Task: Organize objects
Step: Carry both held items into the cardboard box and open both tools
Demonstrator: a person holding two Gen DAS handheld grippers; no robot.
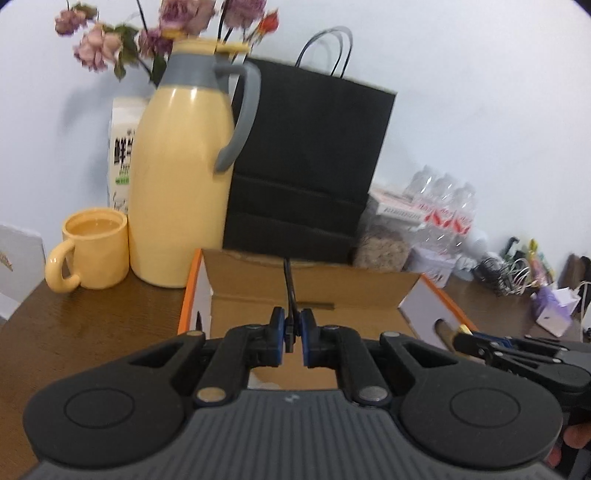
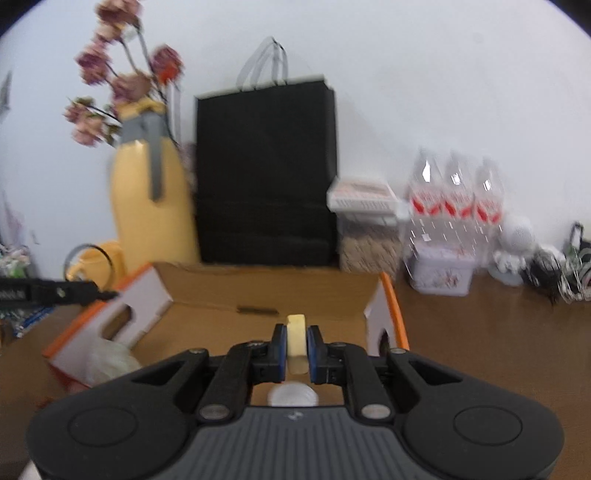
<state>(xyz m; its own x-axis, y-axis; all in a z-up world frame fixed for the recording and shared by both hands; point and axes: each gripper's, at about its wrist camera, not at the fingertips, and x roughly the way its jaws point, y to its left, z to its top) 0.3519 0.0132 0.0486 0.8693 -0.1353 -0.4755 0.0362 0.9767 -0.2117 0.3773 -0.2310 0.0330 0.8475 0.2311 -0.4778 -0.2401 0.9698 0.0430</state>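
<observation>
An open cardboard box [image 1: 255, 291] with orange-edged white flaps sits on the brown table; it also shows in the right wrist view [image 2: 207, 284]. My left gripper [image 1: 291, 326] is shut on a thin black cable-like strip [image 1: 289, 284] that rises above the box. My right gripper [image 2: 296, 339] is shut on a pale yellow tape roll [image 2: 296, 334], held over the box. Inside the box lie a white round lid [image 2: 292, 396] and a crumpled clear bag [image 2: 107, 362]. The right gripper shows at the right edge of the left wrist view [image 1: 480, 341].
Behind the box stand a yellow thermos jug [image 1: 181, 177], a yellow mug [image 1: 92, 247], a black paper bag [image 1: 306, 158], a milk carton [image 1: 122, 155] and dried flowers [image 1: 155, 33]. Water bottles [image 2: 454, 199], a jar [image 2: 369, 247], a tin [image 2: 439, 273] and cables [image 2: 561, 266] crowd the right.
</observation>
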